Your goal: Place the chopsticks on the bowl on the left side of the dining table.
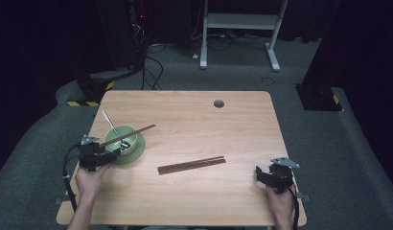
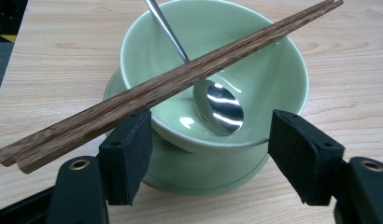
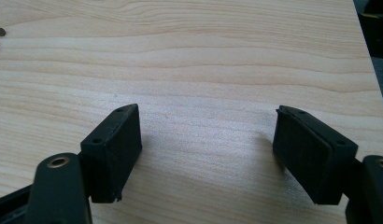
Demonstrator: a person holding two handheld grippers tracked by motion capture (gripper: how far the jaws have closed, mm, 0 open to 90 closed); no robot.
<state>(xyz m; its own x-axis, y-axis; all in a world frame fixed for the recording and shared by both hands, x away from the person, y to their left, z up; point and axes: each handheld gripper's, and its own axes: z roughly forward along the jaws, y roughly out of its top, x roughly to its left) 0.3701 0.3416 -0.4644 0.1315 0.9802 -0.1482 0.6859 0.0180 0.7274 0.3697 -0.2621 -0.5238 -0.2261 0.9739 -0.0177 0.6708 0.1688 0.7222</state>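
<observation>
Left hand point(image 1: 90, 179) is entering from the bottom edge of the high view, forearm angling up toward the near-left part of the light wooden table point(image 1: 194, 201). It is holding the left gripper point(image 1: 109, 155) low and roughly level, pointing rightward at the pale green ceramic bowl point(image 1: 129, 143), which is sitting on a matching green saucer point(image 1: 137, 154) near the table's left edge. Jaws are standing wide apart, either side of the bowl's near wall, gripping nothing.

A pair of dark brown wooden chopsticks point(image 2: 171, 84) is lying slanted across the bowl's rim; its near end is passing just above the gripper's left jaw. A shiny metal spoon point(image 2: 220, 105) is resting inside the bowl, handle leaning over the far rim.

Right hand point(image 1: 280, 203) is resting at the near-right corner, holding the right gripper point(image 3: 206, 140) level over bare tabletop, jaws wide and empty. A second pair of brown chopsticks point(image 1: 191, 165) is lying flat mid-table, well apart from both grippers.
</observation>
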